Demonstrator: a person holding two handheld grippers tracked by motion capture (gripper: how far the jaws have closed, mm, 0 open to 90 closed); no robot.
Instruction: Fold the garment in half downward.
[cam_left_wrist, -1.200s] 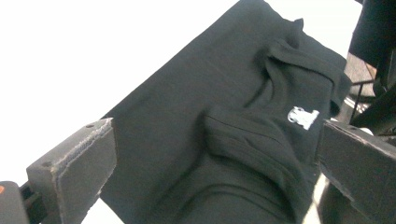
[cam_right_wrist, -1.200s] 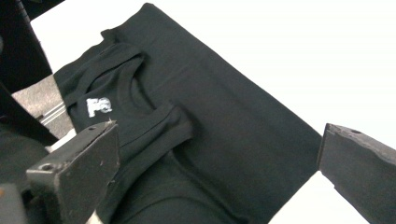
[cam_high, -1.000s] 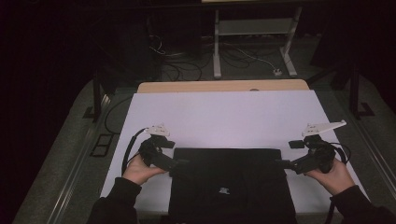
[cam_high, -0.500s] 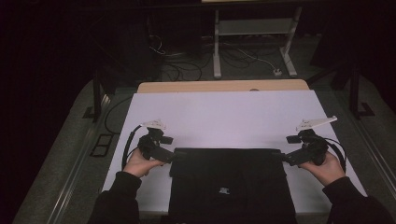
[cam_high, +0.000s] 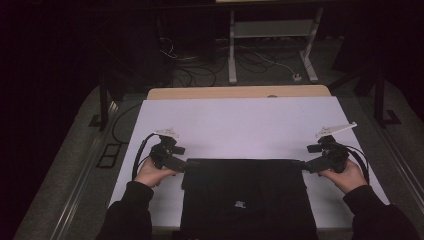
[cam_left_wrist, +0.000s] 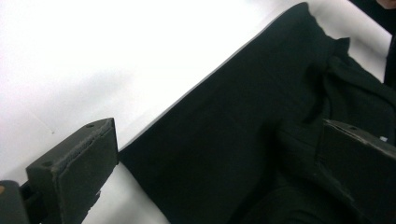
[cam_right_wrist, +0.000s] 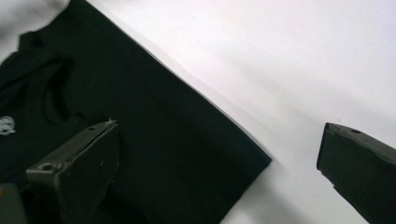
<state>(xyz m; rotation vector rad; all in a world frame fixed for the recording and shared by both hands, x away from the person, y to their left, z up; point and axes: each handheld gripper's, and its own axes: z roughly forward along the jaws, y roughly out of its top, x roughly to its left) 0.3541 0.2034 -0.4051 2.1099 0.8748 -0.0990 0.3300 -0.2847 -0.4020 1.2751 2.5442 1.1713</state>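
The black garment (cam_high: 247, 197) lies flat at the near edge of the white counter (cam_high: 240, 125), already folded to a neat rectangle. At its far left corner the left hand-held gripper (cam_high: 189, 163) stands released, jaws straddling the cloth; at its far right corner the right hand-held gripper (cam_high: 299, 165) does likewise. Any further folding remains undone.

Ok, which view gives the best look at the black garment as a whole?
The high view: the black garment lies flat on the white table, its far edge between both grippers. The left gripper view shows one far corner and folds, the right gripper view the other corner.
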